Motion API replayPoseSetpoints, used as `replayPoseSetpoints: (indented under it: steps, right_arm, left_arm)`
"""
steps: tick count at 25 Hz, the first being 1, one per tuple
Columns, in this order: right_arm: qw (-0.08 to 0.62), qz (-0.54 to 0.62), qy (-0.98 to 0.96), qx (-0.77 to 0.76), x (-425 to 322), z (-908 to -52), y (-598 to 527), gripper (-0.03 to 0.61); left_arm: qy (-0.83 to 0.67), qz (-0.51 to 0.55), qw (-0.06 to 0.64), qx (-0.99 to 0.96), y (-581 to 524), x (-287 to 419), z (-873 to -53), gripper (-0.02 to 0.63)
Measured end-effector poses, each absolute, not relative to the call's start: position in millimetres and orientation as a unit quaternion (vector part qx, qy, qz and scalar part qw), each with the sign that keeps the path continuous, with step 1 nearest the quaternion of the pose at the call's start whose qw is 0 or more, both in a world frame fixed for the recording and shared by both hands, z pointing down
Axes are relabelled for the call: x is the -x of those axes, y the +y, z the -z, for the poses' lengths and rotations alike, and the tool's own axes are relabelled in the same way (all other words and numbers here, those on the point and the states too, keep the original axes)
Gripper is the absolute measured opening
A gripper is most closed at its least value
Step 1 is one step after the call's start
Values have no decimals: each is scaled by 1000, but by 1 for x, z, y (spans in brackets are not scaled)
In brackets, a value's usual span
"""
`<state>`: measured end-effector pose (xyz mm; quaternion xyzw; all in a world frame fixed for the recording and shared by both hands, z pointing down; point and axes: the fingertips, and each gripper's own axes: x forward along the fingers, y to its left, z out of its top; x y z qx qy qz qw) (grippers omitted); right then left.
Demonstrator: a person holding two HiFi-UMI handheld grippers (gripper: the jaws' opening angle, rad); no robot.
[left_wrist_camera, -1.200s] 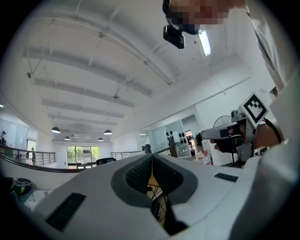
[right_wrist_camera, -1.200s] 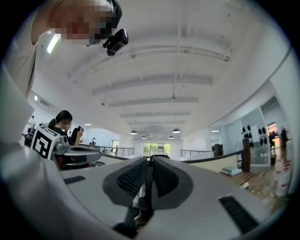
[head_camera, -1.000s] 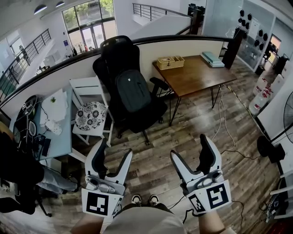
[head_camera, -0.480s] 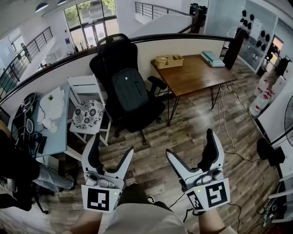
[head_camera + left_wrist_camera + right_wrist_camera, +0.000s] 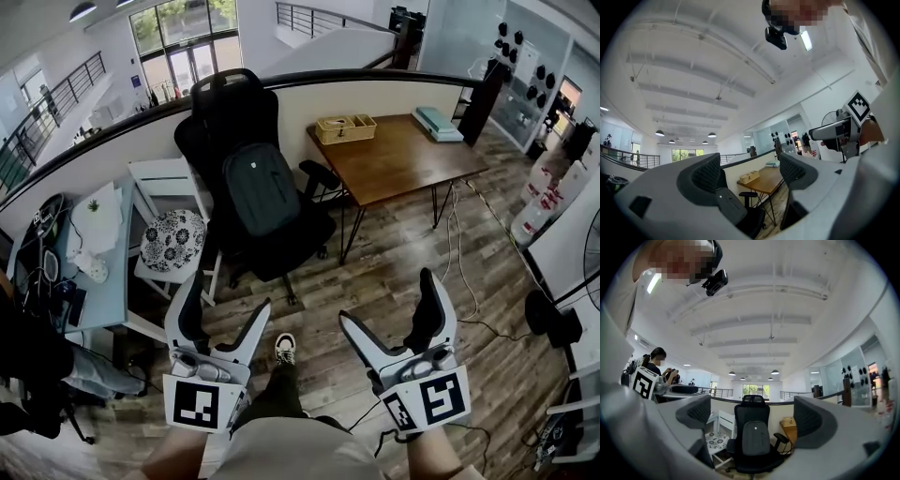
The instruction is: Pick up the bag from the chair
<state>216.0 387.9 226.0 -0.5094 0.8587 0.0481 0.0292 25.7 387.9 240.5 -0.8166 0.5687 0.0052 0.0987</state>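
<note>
A dark grey backpack [image 5: 263, 190] stands upright on the seat of a black office chair [image 5: 230, 112], leaning on its backrest. Both show again in the right gripper view, backpack [image 5: 755, 438] on chair [image 5: 751, 411], and the backpack [image 5: 731, 205] appears low in the left gripper view. My left gripper [image 5: 222, 311] is open, held low and well short of the chair. My right gripper [image 5: 392, 314] is open too, further right, nothing between its fingers. Both point upward and forward, far from the bag.
A white chair with a patterned cushion [image 5: 172, 238] stands left of the office chair. A wooden table [image 5: 403, 153] with a basket [image 5: 345, 127] stands to the right. A cluttered desk [image 5: 80, 253] and a seated person [image 5: 37, 356] are at left. Cables run over the wooden floor [image 5: 478, 253].
The view has drawn slightly nearer to the chair as the person steps forward, one foot now ahead. Both grippers stay open, held low in much the same pose.
</note>
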Motion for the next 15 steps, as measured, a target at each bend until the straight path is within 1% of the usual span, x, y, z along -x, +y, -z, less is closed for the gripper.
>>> replayPoseSetpoints:
  steps: [3, 8, 15]
  right_arm:
    - [23, -44, 860, 508, -214, -229, 355, 551]
    - [12, -32, 861, 507, -201, -235, 286, 548]
    - [-9, -21, 872, 490, -162, -237, 160, 546]
  left_arm:
    - [564, -9, 113, 818, 355, -25, -238, 382]
    - [566, 4, 85, 820, 289, -12, -250, 382]
    - [579, 14, 78, 811, 167, 29, -250, 382]
